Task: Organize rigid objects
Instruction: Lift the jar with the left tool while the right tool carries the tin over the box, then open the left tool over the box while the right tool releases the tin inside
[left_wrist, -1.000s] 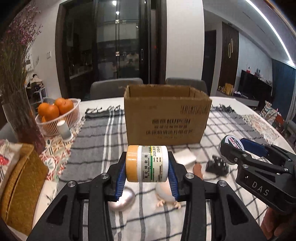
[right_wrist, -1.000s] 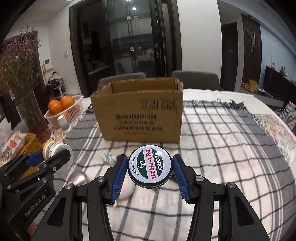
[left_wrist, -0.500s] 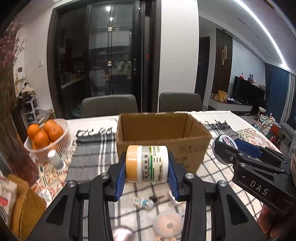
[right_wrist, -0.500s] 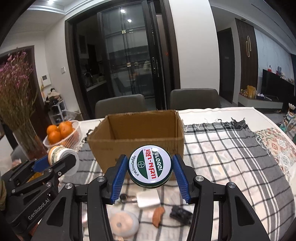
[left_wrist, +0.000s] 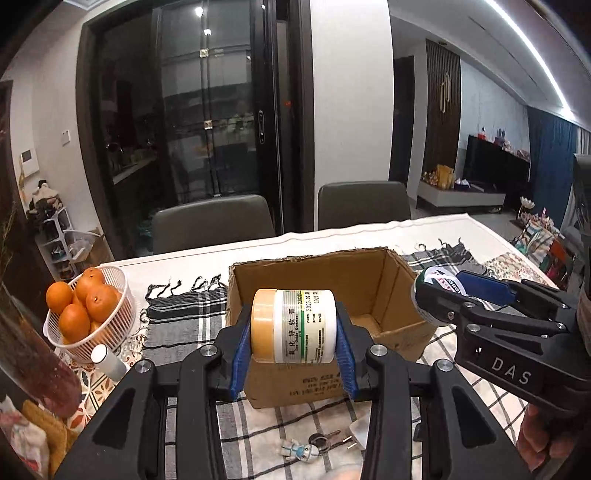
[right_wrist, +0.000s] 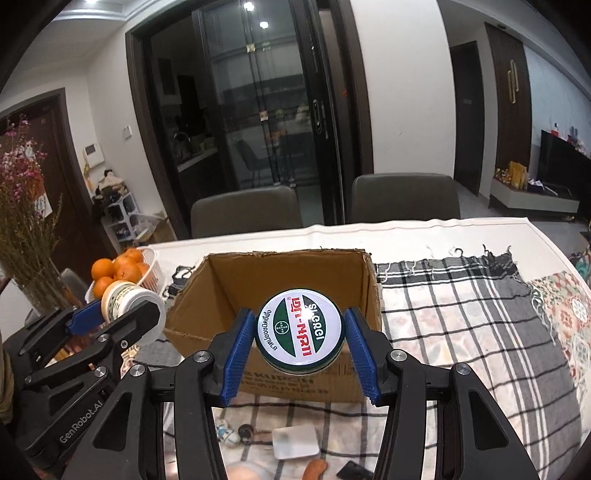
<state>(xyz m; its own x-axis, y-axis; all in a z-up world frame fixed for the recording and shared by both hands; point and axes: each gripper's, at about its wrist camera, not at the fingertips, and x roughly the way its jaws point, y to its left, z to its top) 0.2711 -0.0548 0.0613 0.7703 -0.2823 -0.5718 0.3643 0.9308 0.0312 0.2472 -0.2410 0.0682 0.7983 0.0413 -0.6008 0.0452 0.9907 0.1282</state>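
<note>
My left gripper (left_wrist: 293, 326) is shut on a white ointment jar (left_wrist: 293, 326) with an orange lid, held on its side. The same jar (right_wrist: 127, 301) shows at the left of the right wrist view. My right gripper (right_wrist: 301, 332) is shut on a round green and white tin (right_wrist: 301, 332), its lid facing the camera; that tin (left_wrist: 436, 291) appears at the right of the left wrist view. Both grippers hover above the near wall of an open cardboard box (left_wrist: 369, 284) (right_wrist: 280, 280), whose brown bottom is in view.
A white basket of oranges (left_wrist: 86, 314) and a small white bottle (left_wrist: 109, 362) stand left of the box. A vase of dried flowers (right_wrist: 26, 229) is at far left. A toy figure (left_wrist: 299, 448), keys (left_wrist: 325, 439) and a white charger (right_wrist: 295, 439) lie on the checked cloth (right_wrist: 461, 314).
Both grippers have risen and moved forward with their loads. The box went from side view to being seen from above, with its inside showing.
</note>
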